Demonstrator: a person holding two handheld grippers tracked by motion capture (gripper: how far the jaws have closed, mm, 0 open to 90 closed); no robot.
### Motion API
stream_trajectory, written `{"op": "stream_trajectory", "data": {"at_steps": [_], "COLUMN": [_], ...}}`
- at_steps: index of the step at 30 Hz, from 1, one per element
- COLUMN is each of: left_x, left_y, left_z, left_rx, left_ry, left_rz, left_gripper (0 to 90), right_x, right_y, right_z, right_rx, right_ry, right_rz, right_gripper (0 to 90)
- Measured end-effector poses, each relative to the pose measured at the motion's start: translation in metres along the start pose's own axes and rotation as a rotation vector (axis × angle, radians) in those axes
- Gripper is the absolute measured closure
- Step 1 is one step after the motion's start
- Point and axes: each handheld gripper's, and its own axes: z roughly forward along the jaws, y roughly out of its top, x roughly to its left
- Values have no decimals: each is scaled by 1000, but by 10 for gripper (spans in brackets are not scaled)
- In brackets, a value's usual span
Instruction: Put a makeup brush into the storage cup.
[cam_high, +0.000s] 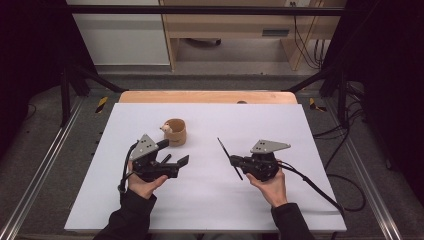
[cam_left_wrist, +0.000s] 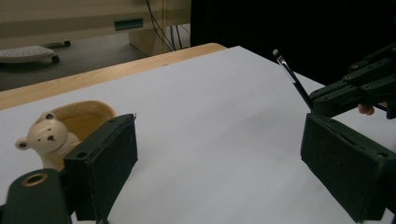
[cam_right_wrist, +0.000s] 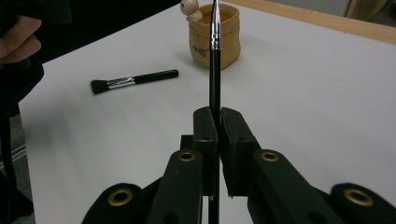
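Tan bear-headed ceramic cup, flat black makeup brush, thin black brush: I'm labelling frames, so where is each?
Tan bear-headed ceramic cup (cam_right_wrist: 214, 46), right gripper view, front wall.
Flat black makeup brush (cam_right_wrist: 122, 82), right gripper view, silver ferrule.
Thin black brush (cam_right_wrist: 214, 79), right gripper view, handle.

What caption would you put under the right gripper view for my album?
Right gripper pinching a thin brush, pointed at the bear cup; another brush lies nearby.

You have a thin black brush (cam_right_wrist: 214, 70) with a shiny silver band pinched tight in your right gripper (cam_right_wrist: 217, 122). It sticks straight out, and its tip points toward the little tan cup (cam_right_wrist: 215, 39). That cup has a tiny bear on its rim and stands upright.
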Motion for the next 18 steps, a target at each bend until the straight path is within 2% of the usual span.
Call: {"op": "stream_trajectory", "data": {"at_steps": [10,18], "left_x": [-11,-13], "left_y": [8,10], "left_z": [13,18], "left_rx": [-26,-35], "left_ry": [-31,-39], "left_rz": [-12,-21], "left_gripper": [101,106], "right_x": [1,3], "right_y": [2,2], "right_z": [-2,-2], "right_rx": [-21,-34], "right_ry": [2,8], "right_rz": [1,1], "right_gripper": [860,860]}}
